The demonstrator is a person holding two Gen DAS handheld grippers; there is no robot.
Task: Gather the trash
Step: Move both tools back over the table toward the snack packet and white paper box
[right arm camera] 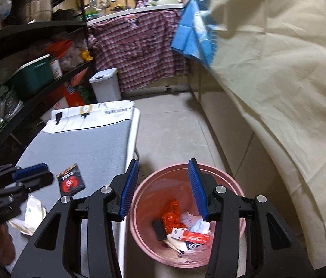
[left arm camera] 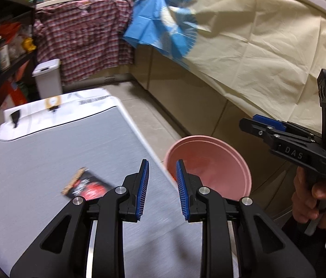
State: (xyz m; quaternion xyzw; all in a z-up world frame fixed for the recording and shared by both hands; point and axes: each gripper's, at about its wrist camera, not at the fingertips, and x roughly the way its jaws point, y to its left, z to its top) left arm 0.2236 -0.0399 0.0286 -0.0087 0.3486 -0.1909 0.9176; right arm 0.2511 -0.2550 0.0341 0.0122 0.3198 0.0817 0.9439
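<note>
- Left wrist view: the left gripper point(left arm camera: 162, 180) stands over the right edge of the grey table point(left arm camera: 47, 157), its blue pads parted by a narrow gap with nothing between them
- A black-and-red snack packet point(left arm camera: 86, 184) lies flat on the table, just left of the left finger – untouched, and blurred
- The pink bin point(left arm camera: 209, 162) sits on the tiled floor directly beside the table edge, below and beyond the right finger; its inside is blurred in this view
- The right gripper point(left arm camera: 246, 122) enters from the right, held in a person's hand point(left arm camera: 313, 197) above the bin; whether its jaws stand apart cannot be told from this angle
- Right wrist view: the right gripper point(right arm camera: 164, 185) hangs directly above the bin point(right arm camera: 237, 185), fingers moderately apart – nothing is between them
- Inside the bin lies collected trash point(right arm camera: 183, 229): an orange wrapper, a red-and-white carton, a black piece and white paper scraps
- The packet point(right arm camera: 70, 181) rests on the table point(right arm camera: 82, 143) left of the bin; the left gripper point(right arm camera: 33, 173) is near it on its left, not touching
- A crumpled pale wrapper point(right arm camera: 31, 217) lies at the near table edge, below the left gripper
</note>
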